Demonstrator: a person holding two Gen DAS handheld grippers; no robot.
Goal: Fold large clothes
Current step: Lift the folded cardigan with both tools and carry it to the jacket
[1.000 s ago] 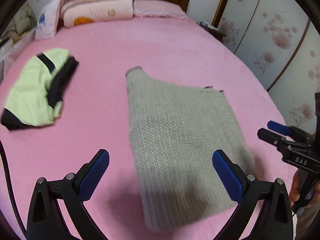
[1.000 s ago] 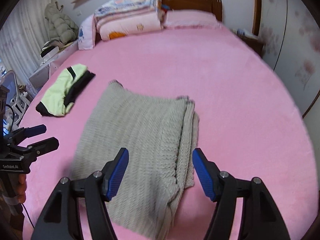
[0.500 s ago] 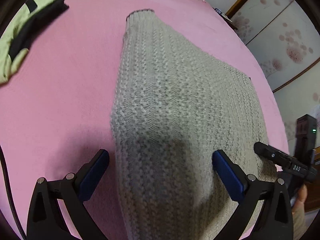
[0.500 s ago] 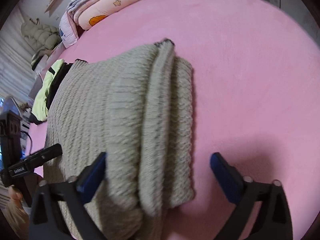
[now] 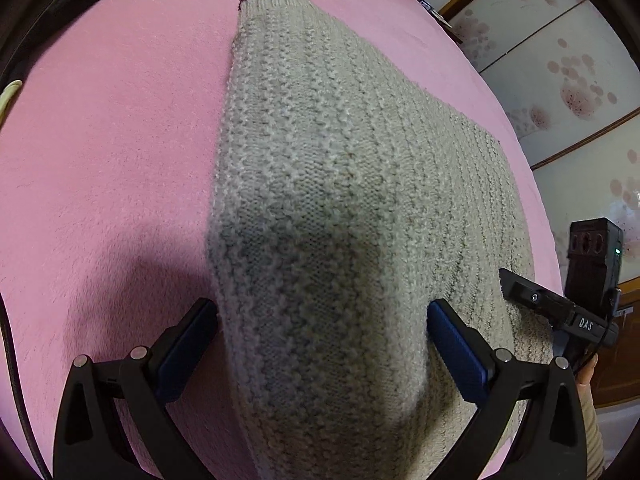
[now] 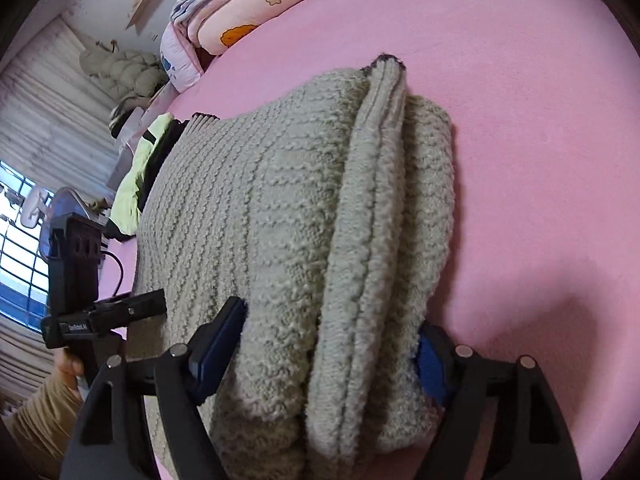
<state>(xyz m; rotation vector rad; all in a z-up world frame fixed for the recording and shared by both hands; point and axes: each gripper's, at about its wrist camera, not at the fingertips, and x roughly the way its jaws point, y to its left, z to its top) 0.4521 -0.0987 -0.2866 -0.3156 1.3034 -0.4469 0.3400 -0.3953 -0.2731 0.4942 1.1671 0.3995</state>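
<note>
A grey knitted sweater (image 5: 340, 200) lies partly folded on the pink bed (image 5: 100, 140). My left gripper (image 5: 322, 344) is open, its blue pads either side of the sweater's near left edge, close to the fabric. My right gripper (image 6: 328, 360) is open around the thick folded right edge of the sweater (image 6: 300, 220), where layered folds bunch between the pads. Each gripper shows in the other's view: the right one (image 5: 560, 308) at the sweater's right edge, the left one (image 6: 108, 316) at its left edge.
A lime-and-black garment (image 6: 140, 176) lies on the bed to the left of the sweater. Folded quilts and pillows (image 6: 224, 12) are stacked at the headboard. Floral wardrobe doors (image 5: 568, 80) stand to the right of the bed.
Both grippers have moved down and forward from above the bed onto the sweater's near edge. They now straddle the fabric and remain open.
</note>
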